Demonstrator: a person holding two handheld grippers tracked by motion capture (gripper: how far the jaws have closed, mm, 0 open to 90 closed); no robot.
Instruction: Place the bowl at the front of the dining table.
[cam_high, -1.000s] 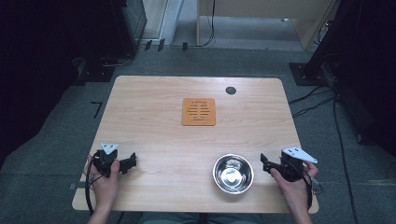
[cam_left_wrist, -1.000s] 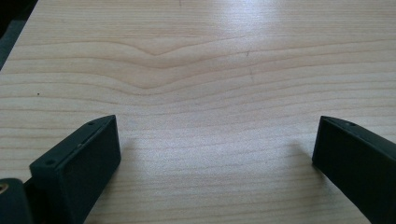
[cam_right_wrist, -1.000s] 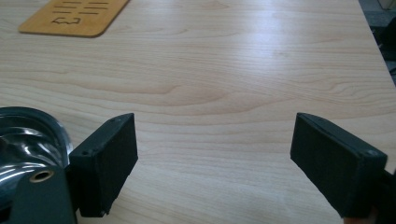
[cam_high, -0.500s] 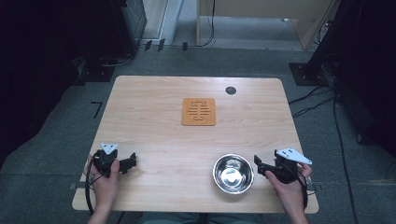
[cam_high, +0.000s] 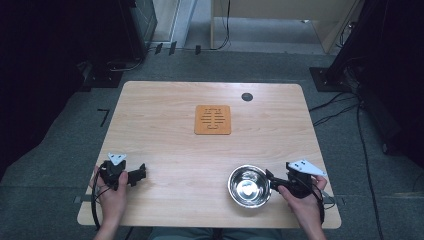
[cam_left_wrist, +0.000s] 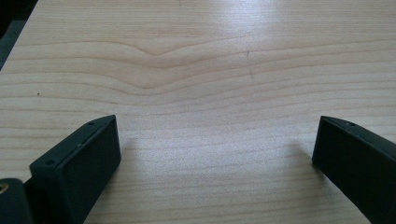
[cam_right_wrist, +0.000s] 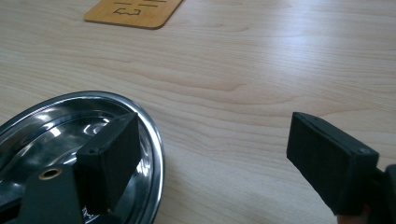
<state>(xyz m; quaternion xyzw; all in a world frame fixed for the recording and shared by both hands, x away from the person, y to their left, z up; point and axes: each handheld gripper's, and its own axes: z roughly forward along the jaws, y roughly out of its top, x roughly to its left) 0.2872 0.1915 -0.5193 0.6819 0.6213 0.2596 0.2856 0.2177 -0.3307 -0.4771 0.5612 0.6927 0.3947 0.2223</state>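
A shiny steel bowl (cam_high: 248, 186) stands near the table's front edge, right of centre. My right gripper (cam_high: 271, 181) is at the bowl's right side and is open. In the right gripper view, one jaw hangs just inside the bowl (cam_right_wrist: 51, 126) and the other stands outside over bare wood, so the right gripper (cam_right_wrist: 215, 140) straddles the rim without closing on it. An orange-brown slotted mat (cam_high: 213, 119) lies flat at the table's middle, and the mat (cam_right_wrist: 135, 11) shows again far off. My left gripper (cam_high: 141, 173) rests open at the front left; between the left gripper (cam_left_wrist: 215, 140) jaws is only wood.
The light wooden table (cam_high: 165, 135) has a black round grommet (cam_high: 247, 96) at the back right. Grey carpet surrounds it, with cables on the floor at the right and dark equipment stands at the back corners.
My right gripper has moved left up to the bowl, and its jaw now reaches over the rim. The left gripper, bowl and mat have stayed put.
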